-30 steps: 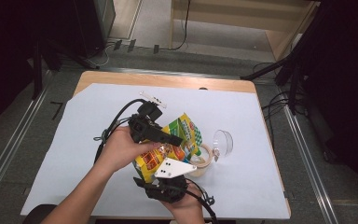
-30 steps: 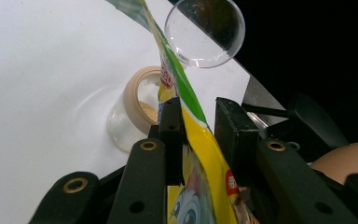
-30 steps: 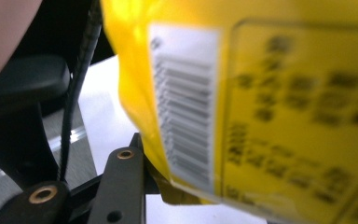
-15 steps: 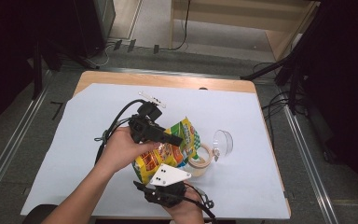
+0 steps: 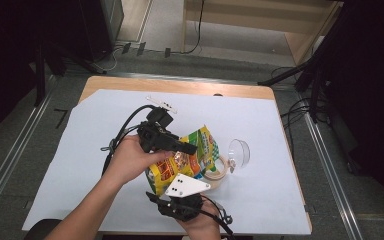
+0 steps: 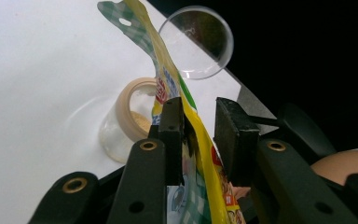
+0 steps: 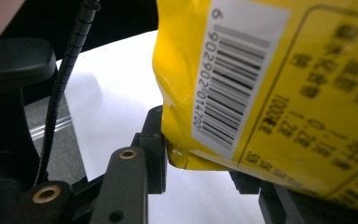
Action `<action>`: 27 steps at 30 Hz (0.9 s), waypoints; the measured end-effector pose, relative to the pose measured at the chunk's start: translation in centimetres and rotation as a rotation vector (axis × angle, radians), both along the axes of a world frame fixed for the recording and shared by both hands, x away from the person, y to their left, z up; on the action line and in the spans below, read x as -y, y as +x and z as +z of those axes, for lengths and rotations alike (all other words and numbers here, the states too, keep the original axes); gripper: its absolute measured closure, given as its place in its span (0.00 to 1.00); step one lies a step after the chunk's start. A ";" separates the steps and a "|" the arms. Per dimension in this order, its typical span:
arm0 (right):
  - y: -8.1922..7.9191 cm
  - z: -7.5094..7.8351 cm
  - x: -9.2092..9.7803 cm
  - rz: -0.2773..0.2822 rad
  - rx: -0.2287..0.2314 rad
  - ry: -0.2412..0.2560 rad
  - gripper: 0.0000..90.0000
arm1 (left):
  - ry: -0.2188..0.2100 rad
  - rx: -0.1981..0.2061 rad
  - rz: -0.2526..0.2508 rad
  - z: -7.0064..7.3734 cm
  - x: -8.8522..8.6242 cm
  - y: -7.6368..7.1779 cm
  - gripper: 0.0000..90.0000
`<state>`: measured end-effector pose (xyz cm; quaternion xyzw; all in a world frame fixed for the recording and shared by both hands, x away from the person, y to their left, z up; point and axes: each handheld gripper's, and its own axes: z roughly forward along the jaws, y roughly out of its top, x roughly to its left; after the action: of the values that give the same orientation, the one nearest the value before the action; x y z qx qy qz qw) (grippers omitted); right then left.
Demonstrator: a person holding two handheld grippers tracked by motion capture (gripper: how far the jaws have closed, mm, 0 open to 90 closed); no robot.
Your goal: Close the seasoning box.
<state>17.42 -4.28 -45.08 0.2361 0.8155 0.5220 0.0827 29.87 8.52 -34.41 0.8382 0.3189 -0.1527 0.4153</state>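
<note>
A yellow snack bag [image 5: 192, 156] hangs tilted above the white sheet, held between both grippers. My left gripper [image 5: 190, 148] comes in from the left, its jaws close together around the bag's upper part [image 6: 165, 74]; the bag presses one pad, and a thin gap shows at the other's tip. My right gripper [image 5: 177, 189], under its grey plate, grips the bag's bottom seam [image 7: 261, 70] from the near side. In the right gripper view the jaws [image 7: 200, 158] pinch the corner by the barcode. A small clear jar with a tan rim [image 5: 215, 169] [image 6: 130, 112] sits just below the bag.
A clear round lid [image 5: 239, 152] [image 6: 196, 42] stands beside the jar on the right. The white sheet [image 5: 70, 170] covers the wooden table [image 5: 180, 87]. A small white strip [image 5: 161, 104] lies behind my left hand. Black cables trail from both grippers.
My right gripper and the bag's bottom have shifted slightly toward the near edge. The left gripper has stayed on the bag in almost the same place.
</note>
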 end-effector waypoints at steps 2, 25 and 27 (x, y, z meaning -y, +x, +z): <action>0.0 -0.2 0.0 -0.002 0.003 0.007 0.71 | -0.005 -0.011 -0.002 -0.1 0.0 0.2 0.82; 0.9 0.6 0.3 -0.017 -0.009 0.033 0.71 | 0.028 -0.044 -0.023 0.6 0.8 2.1 0.85; 0.9 0.6 0.4 -0.019 -0.001 0.028 0.71 | 0.028 -0.038 -0.023 0.6 0.8 2.1 0.85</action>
<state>18.35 -4.68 -44.44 0.2451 0.8060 0.5322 0.0838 31.96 7.70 -33.81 0.8444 0.3192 -0.1691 0.3957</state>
